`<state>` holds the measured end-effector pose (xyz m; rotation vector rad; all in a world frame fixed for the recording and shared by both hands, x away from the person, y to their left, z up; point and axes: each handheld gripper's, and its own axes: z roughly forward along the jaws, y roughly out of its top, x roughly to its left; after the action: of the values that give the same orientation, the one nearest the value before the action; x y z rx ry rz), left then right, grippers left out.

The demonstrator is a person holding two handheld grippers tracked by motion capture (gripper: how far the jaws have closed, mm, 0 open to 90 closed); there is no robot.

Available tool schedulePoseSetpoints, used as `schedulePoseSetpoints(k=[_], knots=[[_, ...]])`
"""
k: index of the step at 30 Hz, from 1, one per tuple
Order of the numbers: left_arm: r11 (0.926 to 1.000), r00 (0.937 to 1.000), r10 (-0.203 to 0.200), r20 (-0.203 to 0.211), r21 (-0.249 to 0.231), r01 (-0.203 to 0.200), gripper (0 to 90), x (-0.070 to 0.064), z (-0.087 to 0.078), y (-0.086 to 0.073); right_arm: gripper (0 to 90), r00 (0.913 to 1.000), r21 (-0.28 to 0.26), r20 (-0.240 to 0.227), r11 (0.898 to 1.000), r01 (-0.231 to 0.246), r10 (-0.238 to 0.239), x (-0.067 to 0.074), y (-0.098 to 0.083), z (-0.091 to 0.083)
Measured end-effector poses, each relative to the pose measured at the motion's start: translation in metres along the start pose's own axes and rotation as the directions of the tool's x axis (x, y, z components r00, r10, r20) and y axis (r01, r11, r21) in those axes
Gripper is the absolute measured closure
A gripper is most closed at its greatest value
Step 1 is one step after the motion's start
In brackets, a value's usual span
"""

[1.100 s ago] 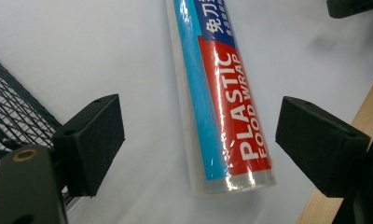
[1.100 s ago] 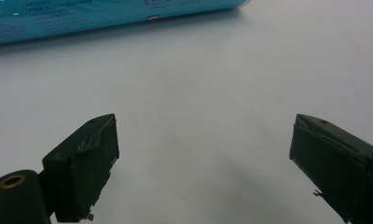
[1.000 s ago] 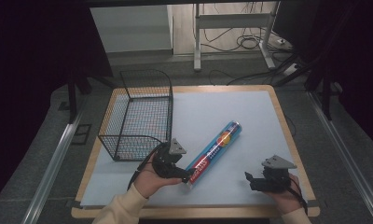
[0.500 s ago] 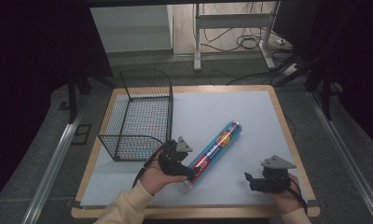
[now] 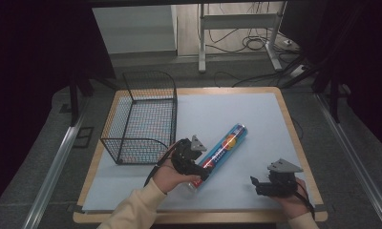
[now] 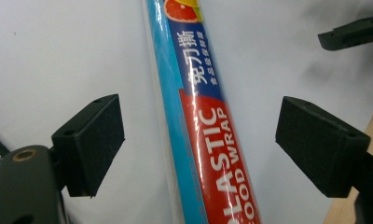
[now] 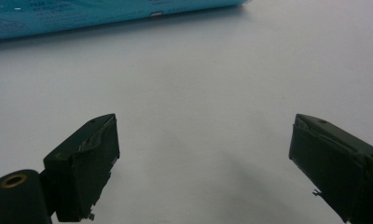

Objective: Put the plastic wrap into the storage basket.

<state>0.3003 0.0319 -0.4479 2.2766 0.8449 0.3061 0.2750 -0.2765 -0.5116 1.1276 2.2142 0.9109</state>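
Two grippers in play, both w/ jaws spread wide, neither clamping anything. Largest first: table, wooden rim w/ pale blue-grey sheet over the top. Wire basket, black mesh, stands on table's left part, open side up, looks empty from high view. Plastic food wrap roll lies flat on the sheet approx mid-table, diagonal, far end pointing up-right, near end toward the person; sits just right of the basket, not touching it afaict.

Left gripper is down over the roll's near end. In left gripper view the roll runs lengthwise between the two black pads, clear gap on each side, so released, straddling not squeezing (blue/red label reads "PLASTIC FOOD WRAP"). Person's left hand holds it, cream sleeve behind.

Right gripper is near table's front-right, well apart from the roll, low over bare sheet. Right gripper view: pads wide apart, nothing between them but sheet; roll's blue side crosses the top edge farther off. Can't tell if this one touches the sheet.
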Motion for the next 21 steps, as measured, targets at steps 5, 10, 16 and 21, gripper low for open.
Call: schedulePoseSetpoints(k=[5,10,16,21], knots=[[1.0,1.0,-0.002,-0.005,0.007,0.002,15.4,0.001,0.005,0.008,8.5,1.0,0.001,-0.002,1.0,-0.002,0.002,0.001,0.0,0.0],[0.9996,0.9999,-0.003,-0.017,0.029,0.003,15.4,0.003,0.015,0.016,8.5,1.0,0.004,-0.001,1.0,-0.003,0.003,0.0,0.0,0.001],[0.9986,0.9997,-0.007,-0.022,0.053,0.008,15.4,0.002,0.026,0.025,8.5,1.0,0.002,-0.001,1.0,-0.002,0.002,0.001,0.0,0.0],[0.9964,0.9999,-0.011,-0.003,0.084,0.011,15.4,0.002,0.042,0.031,8.5,1.0,0.002,0.002,1.0,0.001,-0.001,0.001,0.0,0.0]])
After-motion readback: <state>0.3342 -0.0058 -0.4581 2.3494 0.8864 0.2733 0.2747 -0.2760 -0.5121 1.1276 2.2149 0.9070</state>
